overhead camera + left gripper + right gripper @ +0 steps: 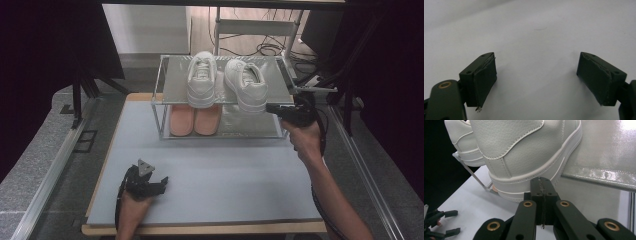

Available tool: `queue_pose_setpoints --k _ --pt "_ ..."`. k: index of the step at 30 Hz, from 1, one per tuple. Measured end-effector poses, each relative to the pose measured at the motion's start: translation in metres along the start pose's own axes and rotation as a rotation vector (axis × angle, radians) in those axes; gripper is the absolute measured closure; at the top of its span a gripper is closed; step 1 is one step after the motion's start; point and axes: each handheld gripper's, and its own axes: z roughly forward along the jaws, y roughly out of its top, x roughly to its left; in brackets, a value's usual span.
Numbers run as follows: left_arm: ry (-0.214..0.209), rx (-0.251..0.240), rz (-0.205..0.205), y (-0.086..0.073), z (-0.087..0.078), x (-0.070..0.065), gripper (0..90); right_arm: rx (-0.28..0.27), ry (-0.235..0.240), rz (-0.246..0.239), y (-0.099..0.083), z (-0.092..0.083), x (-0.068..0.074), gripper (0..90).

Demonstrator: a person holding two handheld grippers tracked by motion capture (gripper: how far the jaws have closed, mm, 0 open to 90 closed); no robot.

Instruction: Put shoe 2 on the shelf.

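Observation:
Two white sneakers stand on the top shelf of a metal shoe rack (172, 85): the left sneaker (202, 79) and the right sneaker (246, 82). My right gripper (270, 107) is level with the shelf's front edge, just below and behind the right sneaker's heel. In the right gripper view its jaws (541, 180) are shut on nothing, tips close to the heel (524, 147), which overhangs the shelf edge (604, 152); whether they touch I cannot tell. My left gripper (162, 184) rests on the grey mat (225, 170), open and empty (537, 53).
A pair of salmon-pink shoes (194, 120) sits on the rack's lower level at the left. The other white sneaker (461, 140) is beyond the near one. Frame posts and cables stand right of the rack. My left gripper (455, 222) lies far off on the mat.

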Motion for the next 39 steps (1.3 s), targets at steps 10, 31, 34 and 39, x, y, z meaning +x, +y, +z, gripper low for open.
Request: queue_pose_setpoints --k 10,31,34,39 --pt "0.001 0.0 0.002 0.0 0.0 0.0 16.3 -0.02 0.033 0.037 -0.002 0.008 -0.001 90.0" --pt "0.003 0.0 0.005 0.0 0.0 0.0 16.3 -0.005 0.098 0.052 0.012 0.06 0.019 90.0" --pt "0.005 -0.001 0.007 0.0 0.0 -0.001 16.3 -0.001 0.101 0.042 0.013 0.067 0.025 90.0" --pt "0.003 -0.001 0.005 0.0 0.0 -0.001 16.4 0.006 0.098 0.013 0.014 0.073 0.034 90.0"
